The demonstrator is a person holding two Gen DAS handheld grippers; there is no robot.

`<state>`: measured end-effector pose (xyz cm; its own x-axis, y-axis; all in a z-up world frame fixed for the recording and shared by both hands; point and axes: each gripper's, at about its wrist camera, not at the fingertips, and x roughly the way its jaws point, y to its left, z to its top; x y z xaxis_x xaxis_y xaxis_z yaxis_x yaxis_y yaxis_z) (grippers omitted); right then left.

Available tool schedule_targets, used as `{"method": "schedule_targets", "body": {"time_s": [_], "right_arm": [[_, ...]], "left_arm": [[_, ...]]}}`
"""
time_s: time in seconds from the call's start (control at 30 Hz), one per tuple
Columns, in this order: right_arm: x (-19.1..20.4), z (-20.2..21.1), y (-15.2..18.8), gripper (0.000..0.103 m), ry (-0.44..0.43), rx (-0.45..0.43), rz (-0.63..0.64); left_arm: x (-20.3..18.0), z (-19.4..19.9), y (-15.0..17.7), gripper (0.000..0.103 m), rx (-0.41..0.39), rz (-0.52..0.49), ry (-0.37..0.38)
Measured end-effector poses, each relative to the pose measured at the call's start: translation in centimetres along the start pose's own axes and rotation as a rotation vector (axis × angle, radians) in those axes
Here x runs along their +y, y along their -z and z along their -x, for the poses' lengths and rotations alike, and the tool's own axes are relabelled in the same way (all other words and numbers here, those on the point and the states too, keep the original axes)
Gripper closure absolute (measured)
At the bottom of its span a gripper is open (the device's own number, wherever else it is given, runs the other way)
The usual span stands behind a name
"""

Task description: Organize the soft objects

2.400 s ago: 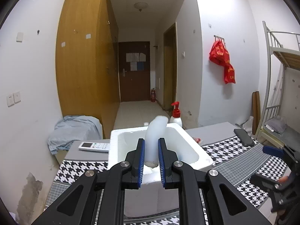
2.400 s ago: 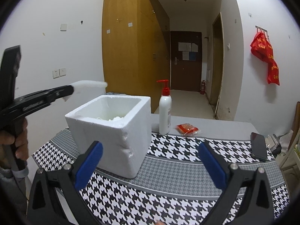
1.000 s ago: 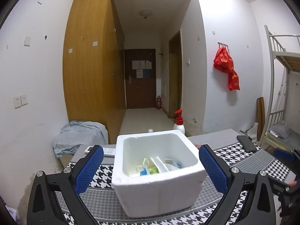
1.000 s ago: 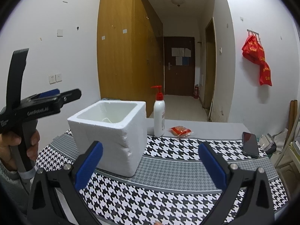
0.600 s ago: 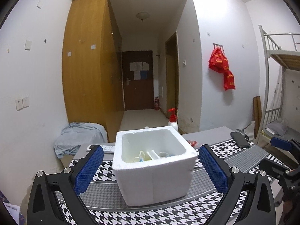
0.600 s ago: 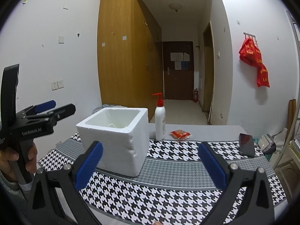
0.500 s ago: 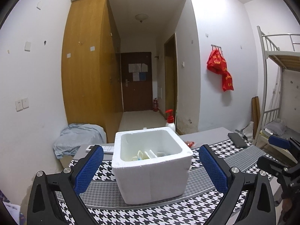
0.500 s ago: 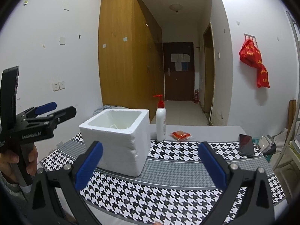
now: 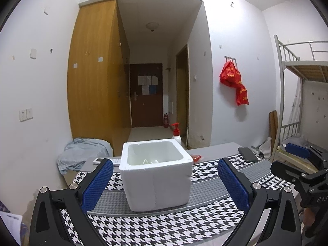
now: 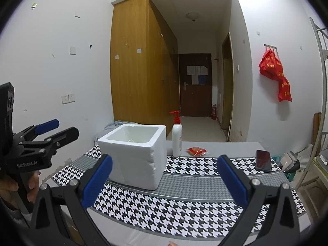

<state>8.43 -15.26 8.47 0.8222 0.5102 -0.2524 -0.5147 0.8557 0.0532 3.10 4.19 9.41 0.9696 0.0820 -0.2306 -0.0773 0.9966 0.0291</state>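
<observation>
The left gripper (image 9: pixel 165 177) is spread wide and holds nothing, its blue pads (image 9: pixel 98 184) framing a white foam box (image 9: pixel 156 175) from the near side. The box stands on a table (image 9: pixel 205 190) covered with a black-and-white houndstooth cloth. Just inside the box, a few pale soft items (image 9: pixel 150 161) show low against the near wall; they are too small to tell apart. Behind the box stands a pump bottle (image 9: pixel 176 134) with a red top, and a small red packet (image 9: pixel 195 157) lies just right of the box. A remote (image 9: pixel 103 160) lies to the box's left, a dark phone (image 9: pixel 247 154) further right. The right gripper (image 9: pixel 297 164) enters from the right edge, clear of the table's things. A grey cloth heap (image 9: pixel 82 151) sits beyond the table by the wall.

In the right wrist view, the right gripper (image 10: pixel 165 177) is also spread wide and empty, above the table's (image 10: pixel 194 201) near edge. The box (image 10: pixel 136 155) stands ahead and left of centre, with only its rim and inner wall visible. The bottle (image 10: pixel 177 138) stands just right of the box's far corner, then the packet (image 10: pixel 196 150), then the phone (image 10: pixel 263 161). At the left, a hand (image 10: pixel 24 186) holds the left gripper (image 10: pixel 59 130), fingers parted, level with the box top and apart from it.
</observation>
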Motion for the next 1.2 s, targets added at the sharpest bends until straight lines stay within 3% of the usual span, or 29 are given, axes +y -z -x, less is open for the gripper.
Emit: {"method": "schedule_targets", "body": {"time_s": [0.67, 1.2], "right_arm": [[0.3, 3.5, 3.1, 0.000, 0.017, -0.043, -0.013], [1.1, 4.5, 7.1, 0.000, 0.031, -0.058, -0.010]], "left_arm": [[-1.8, 2.9, 3.6, 0.001, -0.050, 0.013, 0.011], [-2.2, 4.1, 8.1, 0.001, -0.028, 0.029, 0.008]]}}
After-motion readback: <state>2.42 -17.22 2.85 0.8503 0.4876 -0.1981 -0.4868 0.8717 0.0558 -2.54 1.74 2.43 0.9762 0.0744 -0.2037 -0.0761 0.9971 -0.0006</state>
